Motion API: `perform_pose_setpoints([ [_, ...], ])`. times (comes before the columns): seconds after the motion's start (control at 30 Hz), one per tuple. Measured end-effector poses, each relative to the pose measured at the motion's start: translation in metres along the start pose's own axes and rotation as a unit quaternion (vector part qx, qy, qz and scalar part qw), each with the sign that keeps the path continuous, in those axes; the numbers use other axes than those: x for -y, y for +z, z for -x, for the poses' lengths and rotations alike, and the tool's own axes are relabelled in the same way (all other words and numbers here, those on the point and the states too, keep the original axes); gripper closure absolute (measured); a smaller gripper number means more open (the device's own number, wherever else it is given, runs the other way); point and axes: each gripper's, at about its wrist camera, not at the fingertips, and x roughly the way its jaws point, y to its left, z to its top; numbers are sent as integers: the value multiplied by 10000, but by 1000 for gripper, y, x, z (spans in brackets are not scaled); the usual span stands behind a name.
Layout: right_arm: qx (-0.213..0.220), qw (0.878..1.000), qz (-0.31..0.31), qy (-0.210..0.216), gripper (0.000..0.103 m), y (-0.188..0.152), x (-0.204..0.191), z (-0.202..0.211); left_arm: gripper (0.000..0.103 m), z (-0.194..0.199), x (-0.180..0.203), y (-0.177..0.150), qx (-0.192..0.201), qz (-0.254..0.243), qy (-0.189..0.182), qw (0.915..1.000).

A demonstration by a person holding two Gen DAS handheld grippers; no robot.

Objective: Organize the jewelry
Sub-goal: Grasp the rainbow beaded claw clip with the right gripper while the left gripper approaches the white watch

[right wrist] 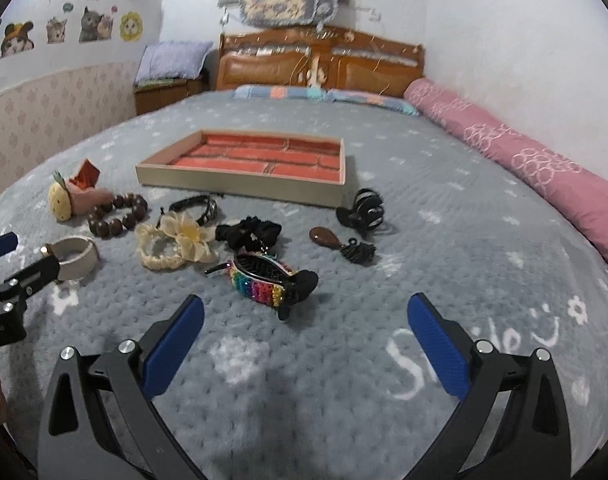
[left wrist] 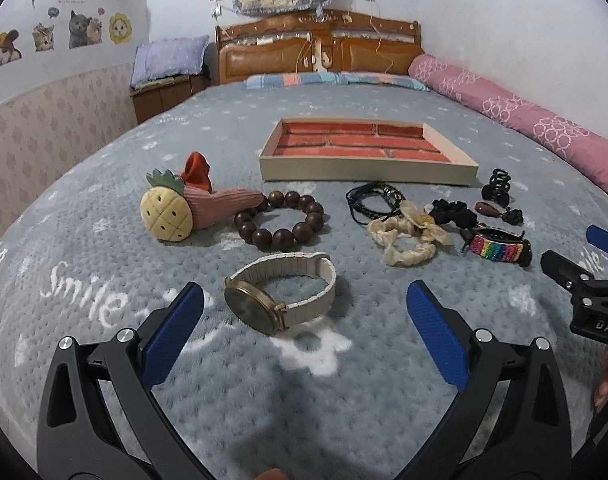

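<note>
A beige tray with red velvet compartments lies on the grey bed blanket. In front of it lie a white-strapped watch, a brown bead bracelet, a black cord bracelet, a cream scrunchie, a rainbow hair clip, and black claw clips. My left gripper stands open just short of the watch. My right gripper is open, close behind the rainbow clip. Neither holds anything.
A pineapple-shaped hair clip and a pink knit piece lie left of the beads. A brown teardrop clip and a black scrunchie sit mid-right. A pink bolster runs along the right wall; a wooden headboard stands behind.
</note>
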Motion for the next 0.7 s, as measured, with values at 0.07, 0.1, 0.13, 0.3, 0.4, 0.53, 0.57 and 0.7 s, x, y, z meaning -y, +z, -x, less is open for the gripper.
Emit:
perform_pose_setpoints([
  [0.07,-205,9998,64,42,4,4,0,-15,5,-9,-2,2,-139,11,-32,9999],
  [0.1,-272,9996,65,47,4,6,1,-19,5,-12,-3,3,-181,25,-19,9998],
  [0.13,-378,9992,62,61,4,8,2,-28,5,-15,-5,3,-219,45,-9,9997],
  [0.3,-718,9968,5,364,4,12,7,-49,5,-31,-7,4,-448,-30,-5,9990],
  [0.4,-901,9943,50,568,4,14,6,-60,5,-39,-8,6,-564,-44,-13,9984],
  [0.53,-1022,9922,200,691,4,17,3,-70,5,-47,-13,8,-731,18,-77,9973],
  [0.57,-1041,9919,226,698,4,18,3,-72,5,-50,-14,8,-769,16,-85,9970],
  [0.7,-1131,9896,333,827,4,22,4,-83,5,-56,-14,10,-822,-43,-69,9966],
])
